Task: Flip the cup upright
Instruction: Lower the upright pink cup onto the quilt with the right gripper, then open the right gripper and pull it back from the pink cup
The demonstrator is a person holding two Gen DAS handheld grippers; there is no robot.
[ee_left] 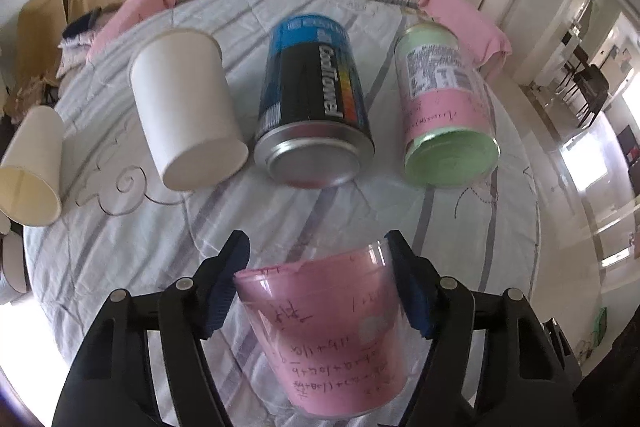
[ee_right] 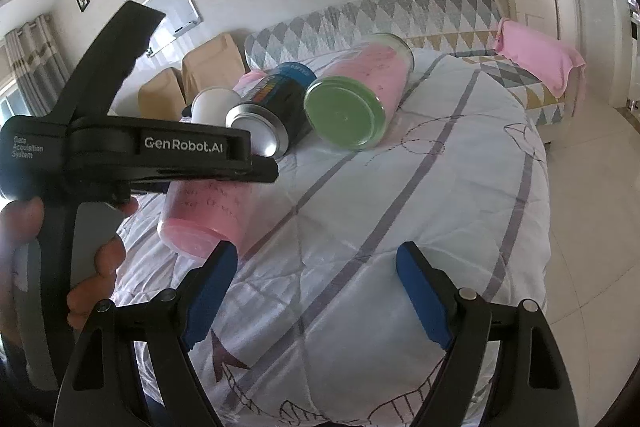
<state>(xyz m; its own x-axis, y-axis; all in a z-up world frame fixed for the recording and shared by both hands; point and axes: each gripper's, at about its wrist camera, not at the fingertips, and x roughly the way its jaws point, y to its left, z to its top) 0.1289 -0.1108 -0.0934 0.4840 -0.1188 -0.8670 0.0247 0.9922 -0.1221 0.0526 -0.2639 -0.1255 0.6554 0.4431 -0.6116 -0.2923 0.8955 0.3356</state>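
Two blue-padded fingers of the left gripper (ee_left: 320, 287) press against the sides of a clear plastic cup (ee_left: 328, 339) lined with pink paper, held just above the quilted bedspread (ee_left: 120, 267). The right gripper (ee_right: 316, 291) hangs wide open over the same bedspread, holding nothing. Beyond the held cup lie a white paper cup (ee_left: 184, 111), a blue and black can (ee_left: 316, 107) and a green-lidded jar (ee_left: 444, 107), side by side. Another paper cup (ee_left: 32, 167) lies far left.

Cream paper cup (ee_left: 30, 167): partly cut by left edge of view.
White paper cup (ee_right: 211, 105): mostly hidden behind left gripper.
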